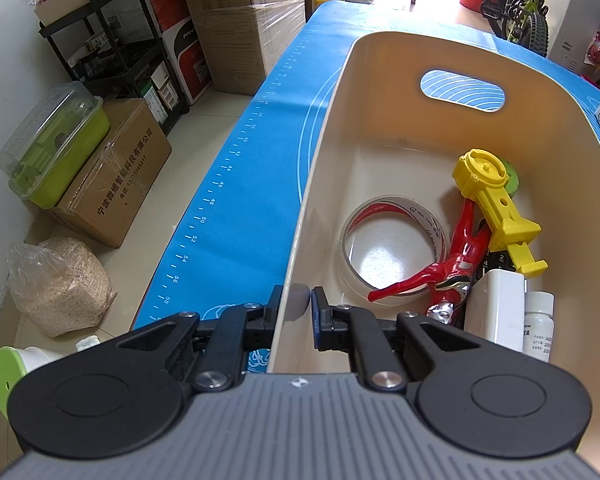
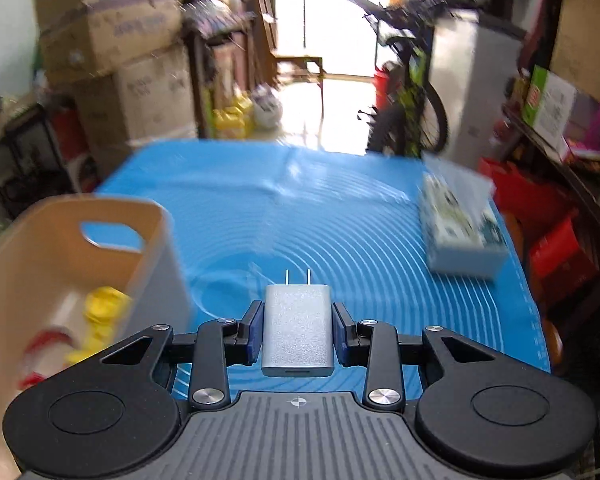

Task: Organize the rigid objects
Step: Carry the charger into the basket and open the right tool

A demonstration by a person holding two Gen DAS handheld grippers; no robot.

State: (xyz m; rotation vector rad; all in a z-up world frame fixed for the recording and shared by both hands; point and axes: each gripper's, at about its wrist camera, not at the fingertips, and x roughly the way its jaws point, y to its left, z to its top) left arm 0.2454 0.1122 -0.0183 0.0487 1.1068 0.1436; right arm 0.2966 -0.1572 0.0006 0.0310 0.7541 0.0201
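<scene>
A cream plastic bin (image 1: 380, 52) stands on the blue mat (image 1: 228, 184). My left gripper (image 1: 297, 304) is shut on the bin's near left wall, one finger outside, one inside. In the bin lie a tape roll (image 1: 394, 240), a red toy figure (image 1: 456, 264), a yellow toy (image 1: 496, 208), a white block (image 1: 496, 308) and a white bottle (image 1: 538, 324). My right gripper (image 2: 298, 330) is shut on a silver plug charger (image 2: 298, 328), prongs pointing forward, held above the mat (image 2: 300, 208) just right of the bin (image 2: 60, 248).
A tissue box (image 2: 460, 224) lies on the mat at the right. Cardboard boxes (image 1: 116, 176), a green lidded container (image 1: 56, 148) and a black rack (image 1: 112, 40) stand on the floor left of the table. A bicycle (image 2: 412, 96) stands beyond the far edge.
</scene>
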